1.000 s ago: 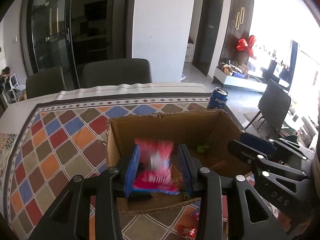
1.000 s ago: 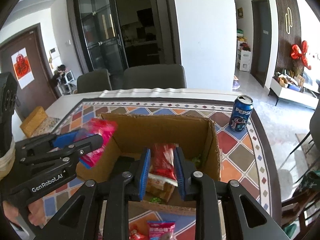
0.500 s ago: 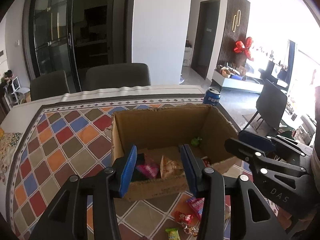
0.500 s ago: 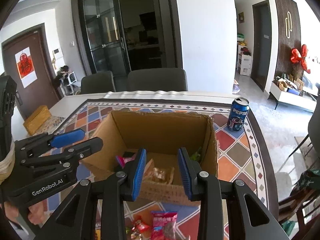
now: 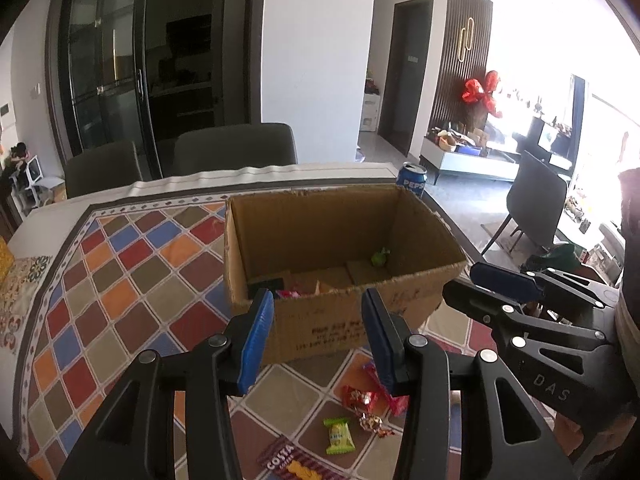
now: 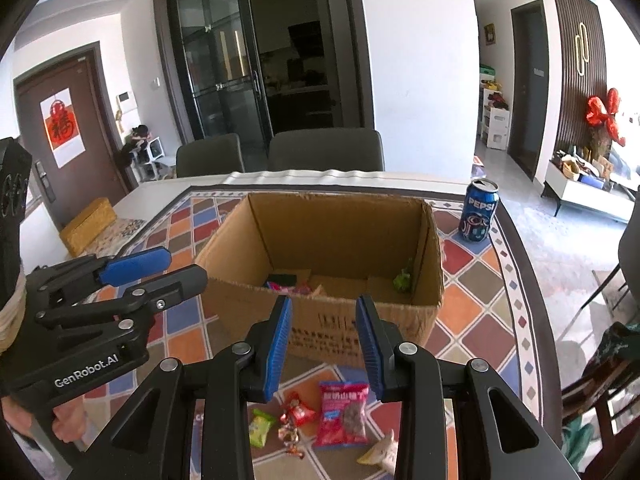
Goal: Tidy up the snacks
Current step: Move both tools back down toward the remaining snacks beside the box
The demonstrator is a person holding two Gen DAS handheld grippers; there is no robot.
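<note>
Box: cardboard box [image 6: 360,240] on the worktop [image 6: 480,300], open top up, long axis running 9 to 3 o'clock; a few wrappers inside.
Loose snacks: red packet [image 6: 344,412] (upright print, long axis 12 to 6), green candy [image 5: 339,436] at its 9 o'clock.
Left gripper [image 5: 318,336]: jaws released, empty.
Right gripper [image 6: 324,340]: jaws parted, empty.
Can: Pepsi can [image 6: 480,212], upright at the box's 2 o'clock.

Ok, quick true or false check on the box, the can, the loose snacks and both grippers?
1. Both grippers are empty. True: nothing sits between the left gripper pads or the right gripper pads.
2. The cardboard box is empty. False: several snacks lie inside it.
3. The Pepsi can stands upright on the table outside the box. True.
4. The table in front of the box is cleared. False: the green candy, the red packet and other snacks lie there.
</note>
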